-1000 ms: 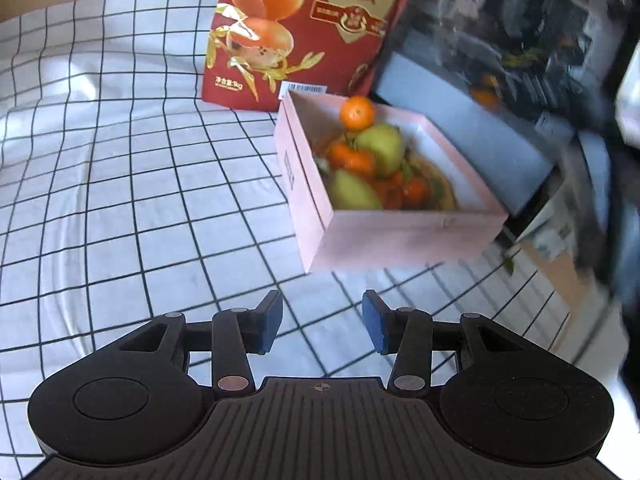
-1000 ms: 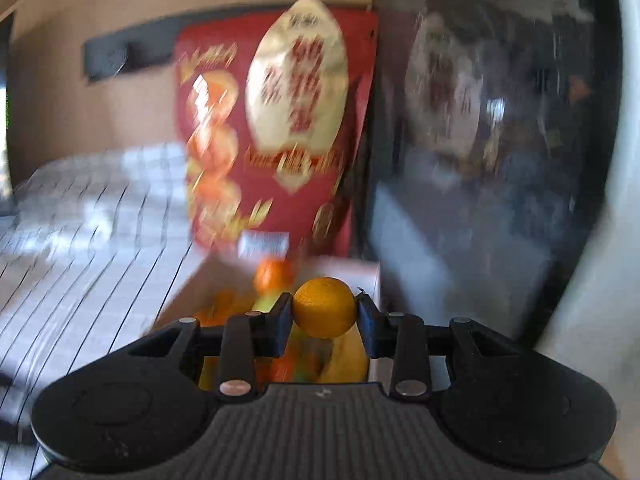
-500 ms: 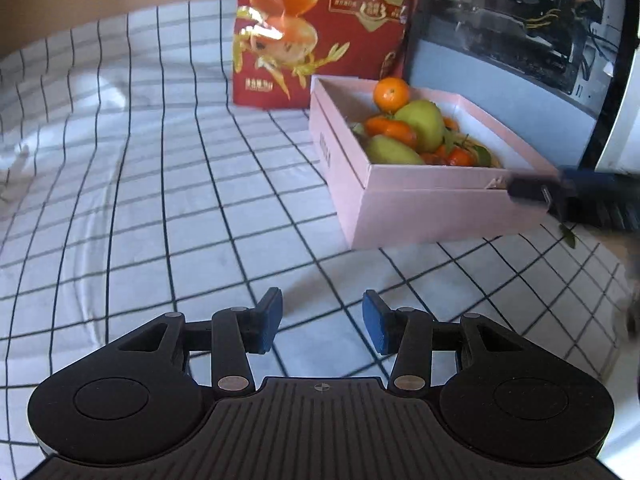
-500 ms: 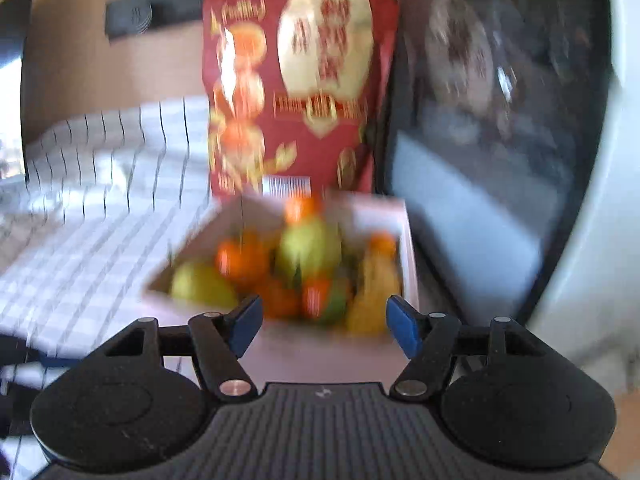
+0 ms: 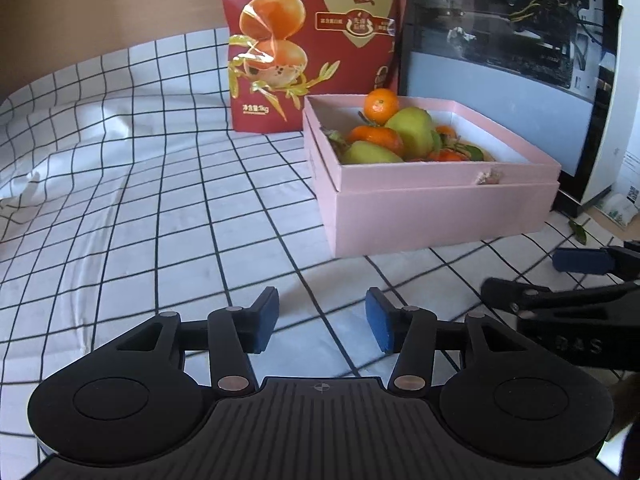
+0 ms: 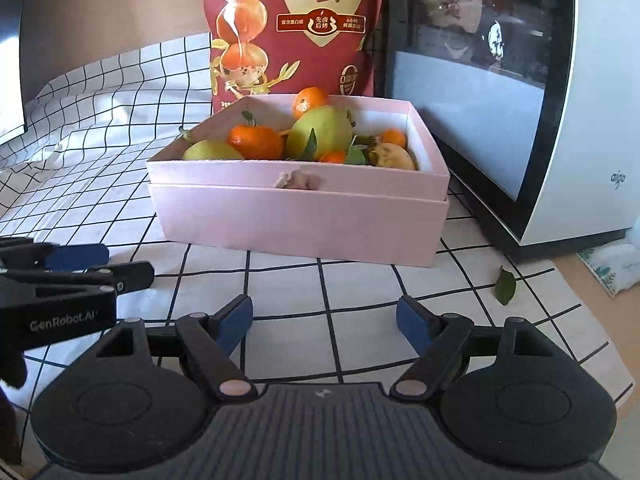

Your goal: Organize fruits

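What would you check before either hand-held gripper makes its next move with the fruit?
1. Right hand-held gripper empty: ok, its jaws have just been opening and nothing sits between them.
2. Left hand-held gripper empty: ok, jaws have just been opening over bare cloth.
3. Fruit inside the pink box: ok, the top mandarin rests on the pile within the walls.
4. Loose fruit left on the checked cloth: cannot tell; none in view, only a stray leaf.
5. The grippers apart from each other: ok, side by side, not touching.
6. Box lying flat: ok.
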`<state>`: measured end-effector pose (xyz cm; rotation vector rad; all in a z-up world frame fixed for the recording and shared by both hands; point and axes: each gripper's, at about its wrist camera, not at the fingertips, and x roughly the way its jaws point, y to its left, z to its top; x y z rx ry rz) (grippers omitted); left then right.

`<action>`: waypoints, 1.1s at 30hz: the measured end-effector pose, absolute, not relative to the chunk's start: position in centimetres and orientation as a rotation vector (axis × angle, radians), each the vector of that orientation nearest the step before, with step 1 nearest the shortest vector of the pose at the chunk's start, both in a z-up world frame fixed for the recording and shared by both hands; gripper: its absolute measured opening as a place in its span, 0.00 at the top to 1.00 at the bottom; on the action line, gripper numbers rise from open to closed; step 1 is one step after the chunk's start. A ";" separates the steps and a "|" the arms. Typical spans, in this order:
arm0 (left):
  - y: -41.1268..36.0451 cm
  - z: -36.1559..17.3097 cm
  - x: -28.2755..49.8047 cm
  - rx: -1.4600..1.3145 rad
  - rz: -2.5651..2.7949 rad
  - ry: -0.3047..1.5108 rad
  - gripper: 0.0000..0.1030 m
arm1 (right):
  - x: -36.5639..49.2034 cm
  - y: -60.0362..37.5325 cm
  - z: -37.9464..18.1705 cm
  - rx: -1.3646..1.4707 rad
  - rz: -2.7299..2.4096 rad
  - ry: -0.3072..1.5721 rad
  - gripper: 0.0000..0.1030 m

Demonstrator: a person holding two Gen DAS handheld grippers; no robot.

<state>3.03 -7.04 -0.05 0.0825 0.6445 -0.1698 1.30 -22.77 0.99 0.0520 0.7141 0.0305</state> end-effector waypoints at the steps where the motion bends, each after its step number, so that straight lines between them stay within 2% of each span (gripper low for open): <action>1: -7.2 -0.1 2.8 0.086 -0.174 0.642 0.49 | 1.1 -22.8 0.8 0.053 0.024 0.706 0.20; 5: -7.5 0.0 2.3 0.099 -0.177 0.635 0.51 | 0.7 -23.2 0.4 0.057 -0.005 0.679 0.17; 33: -7.5 -0.1 2.5 0.087 -0.194 0.635 0.51 | 0.6 -23.0 0.4 0.050 0.001 0.673 0.16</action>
